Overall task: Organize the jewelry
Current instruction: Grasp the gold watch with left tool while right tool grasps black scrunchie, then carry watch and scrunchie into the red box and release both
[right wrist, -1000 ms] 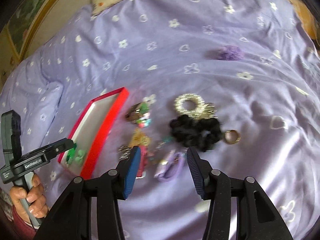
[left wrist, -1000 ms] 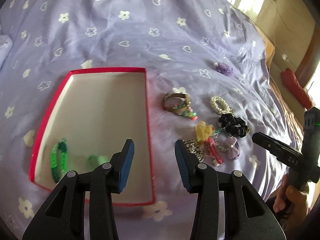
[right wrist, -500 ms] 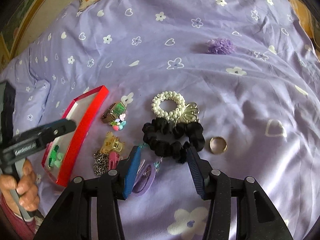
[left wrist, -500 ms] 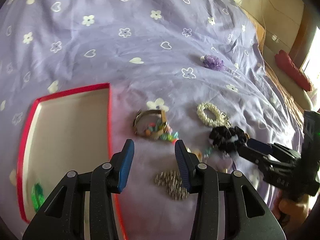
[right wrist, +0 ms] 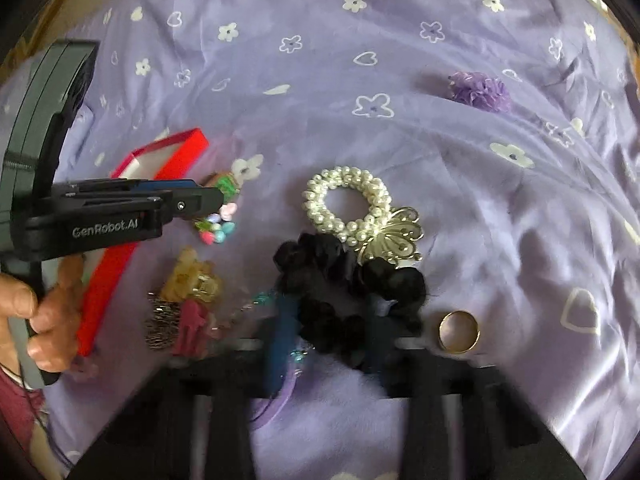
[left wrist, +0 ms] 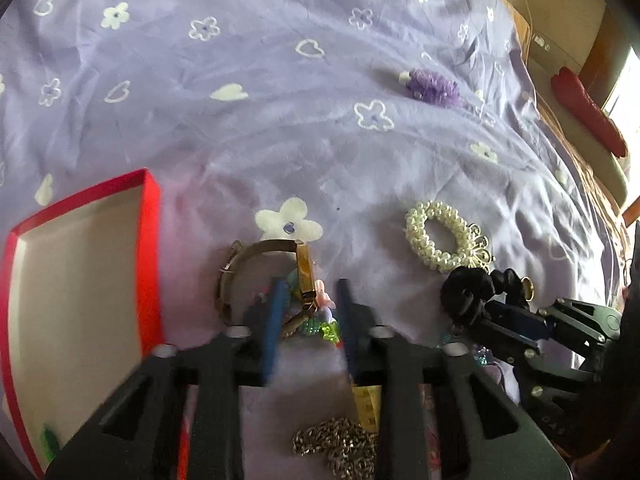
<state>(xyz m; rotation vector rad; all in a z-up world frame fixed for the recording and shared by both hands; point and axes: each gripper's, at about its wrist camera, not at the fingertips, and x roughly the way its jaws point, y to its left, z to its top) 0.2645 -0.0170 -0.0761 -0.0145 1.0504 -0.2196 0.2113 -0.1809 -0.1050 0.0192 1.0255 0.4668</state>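
Observation:
My left gripper (left wrist: 310, 292) is open, its fingers on either side of a gold wristwatch (left wrist: 272, 276) and a coloured bead bracelet (left wrist: 322, 322) on the purple bedspread, right of the red box (left wrist: 150, 248). My right gripper (right wrist: 334, 308) is open, its fingers straddling part of a black scrunchie (right wrist: 344, 280). The left gripper also shows in the right wrist view (right wrist: 204, 200), and the right gripper in the left wrist view (left wrist: 486, 312). A pearl bracelet (right wrist: 346, 200) with a silver butterfly lies just beyond the scrunchie.
A gold ring (right wrist: 459, 331) lies right of the scrunchie. A silver chain (left wrist: 340, 446), yellow clip (right wrist: 192, 276), pink clip (right wrist: 192, 326) and purple bow (right wrist: 276, 400) lie near the grippers. A purple flower clip (right wrist: 480, 90) lies farther off. Green items (left wrist: 50, 442) sit in the box.
Both grippers have moved forward and down. The left came away from over the box to the watch; the right closed in on the black scrunchie. Both stay open.

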